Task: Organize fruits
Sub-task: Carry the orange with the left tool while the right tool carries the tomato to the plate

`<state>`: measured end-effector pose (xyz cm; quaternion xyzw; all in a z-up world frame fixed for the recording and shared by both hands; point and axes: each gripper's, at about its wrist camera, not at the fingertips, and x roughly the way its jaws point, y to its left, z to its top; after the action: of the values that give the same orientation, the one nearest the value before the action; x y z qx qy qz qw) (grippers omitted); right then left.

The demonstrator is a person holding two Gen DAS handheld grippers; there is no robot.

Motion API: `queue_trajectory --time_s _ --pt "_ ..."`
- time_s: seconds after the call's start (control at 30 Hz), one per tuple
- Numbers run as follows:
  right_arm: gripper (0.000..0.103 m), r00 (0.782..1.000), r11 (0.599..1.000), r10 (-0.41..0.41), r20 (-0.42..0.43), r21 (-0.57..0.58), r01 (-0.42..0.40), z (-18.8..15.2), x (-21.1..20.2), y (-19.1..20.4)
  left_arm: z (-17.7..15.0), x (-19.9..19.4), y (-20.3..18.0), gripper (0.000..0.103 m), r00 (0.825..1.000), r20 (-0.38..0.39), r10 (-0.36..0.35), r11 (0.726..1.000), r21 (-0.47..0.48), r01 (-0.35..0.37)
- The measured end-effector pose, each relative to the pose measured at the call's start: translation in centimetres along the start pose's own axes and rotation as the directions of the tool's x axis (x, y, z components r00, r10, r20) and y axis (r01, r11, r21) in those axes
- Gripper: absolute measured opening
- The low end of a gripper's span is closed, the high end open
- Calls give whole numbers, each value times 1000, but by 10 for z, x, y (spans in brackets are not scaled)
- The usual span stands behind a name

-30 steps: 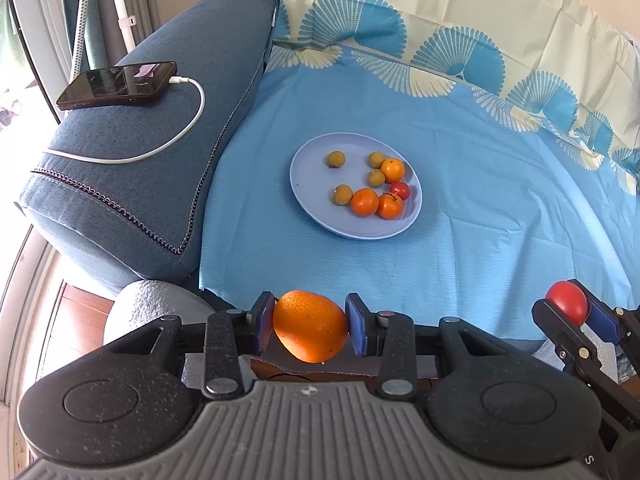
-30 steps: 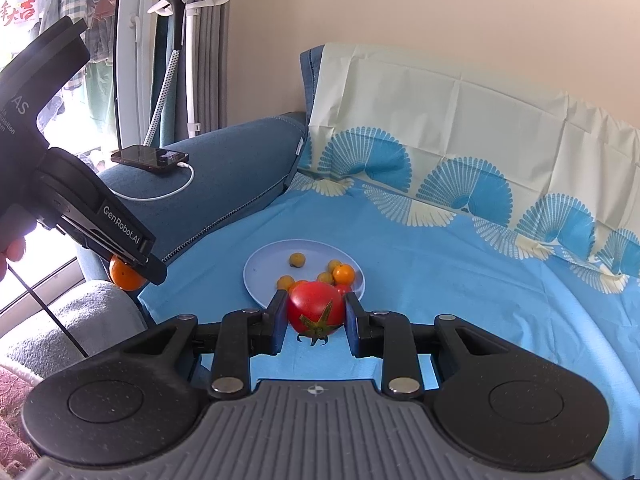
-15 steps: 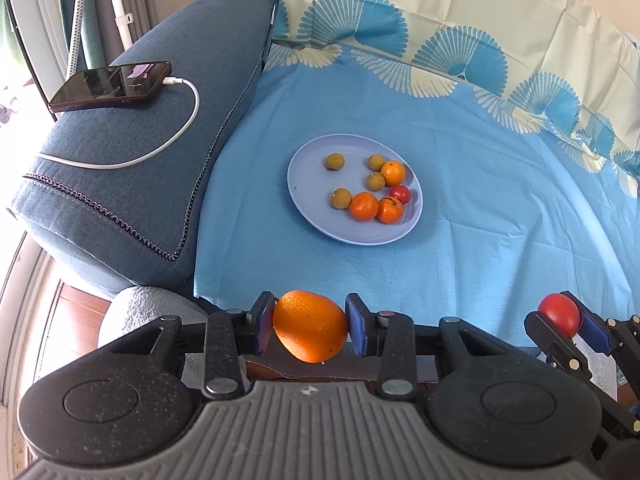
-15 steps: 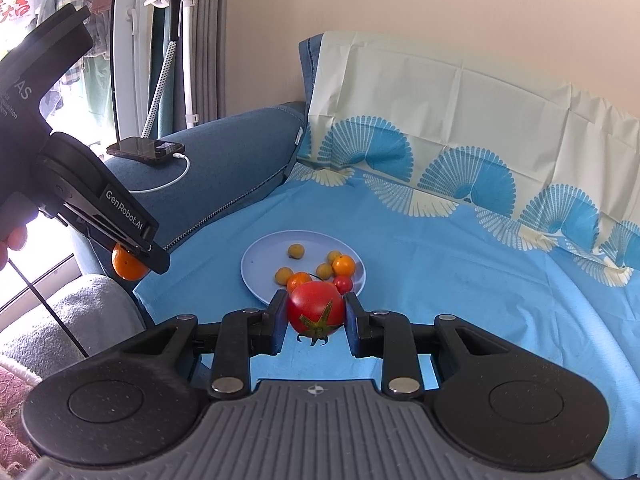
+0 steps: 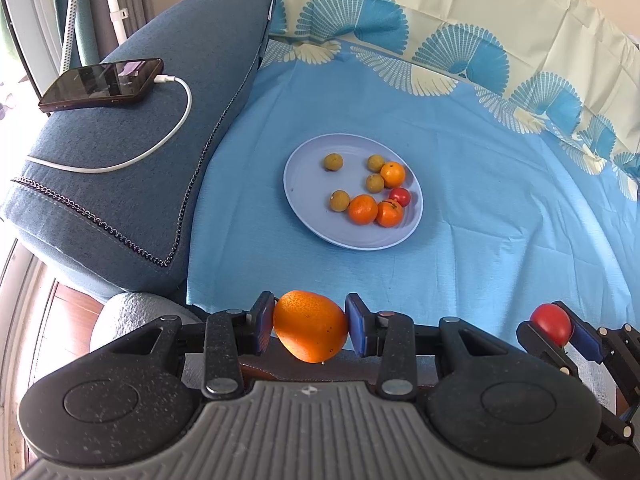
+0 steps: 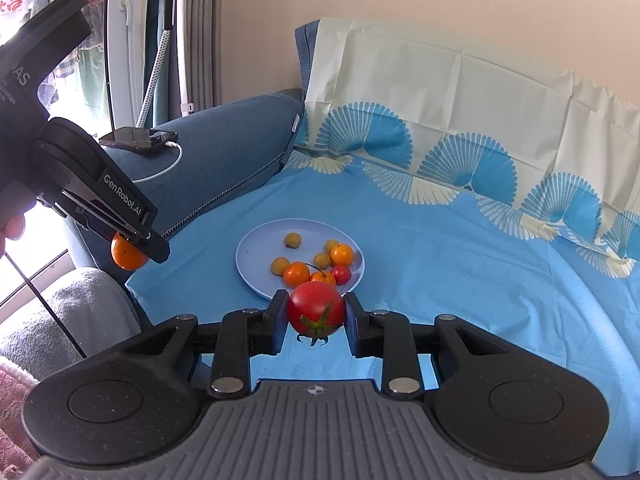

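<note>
Firmly, left gripper (image 5: 310, 326) clamping orange (image 5: 310, 325), right gripper (image 6: 316, 314) tomato (image 6: 316, 312)

We see a round pale-blue plate (image 5: 308, 208) lying on the blue fan-patterned cloth (image 5: 480, 208) over the sofa seat. On the plate's right half sit three small orange mandarins (image 5: 363, 209), four small yellow-green round fruits (image 5: 333, 161) and one small red cherry tomato (image 5: 400, 197). Left of the cloth rises the dark-blue fabric armrest (image 5: 132, 184), with a black smartphone (image 5: 102, 85) on top and its white charging cable (image 5: 160, 144) trailing across. Behind the plate, the cloth climbs the backrest.
</note>
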<state>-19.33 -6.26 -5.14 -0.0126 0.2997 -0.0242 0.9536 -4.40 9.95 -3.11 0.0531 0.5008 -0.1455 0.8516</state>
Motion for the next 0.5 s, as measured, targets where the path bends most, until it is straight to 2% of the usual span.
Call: queue_trajectory --time_s 0.27,0.5 --pt "30 1000 1000 -7 -16 7 7 2 12 0 10 10 1 43 1000 -8 0 1000 -9 0" --pt "30 1000 1000 -18 -16 16 18 10 29 -5 32 21 1 43 1000 3 -5 1000 -12 5"
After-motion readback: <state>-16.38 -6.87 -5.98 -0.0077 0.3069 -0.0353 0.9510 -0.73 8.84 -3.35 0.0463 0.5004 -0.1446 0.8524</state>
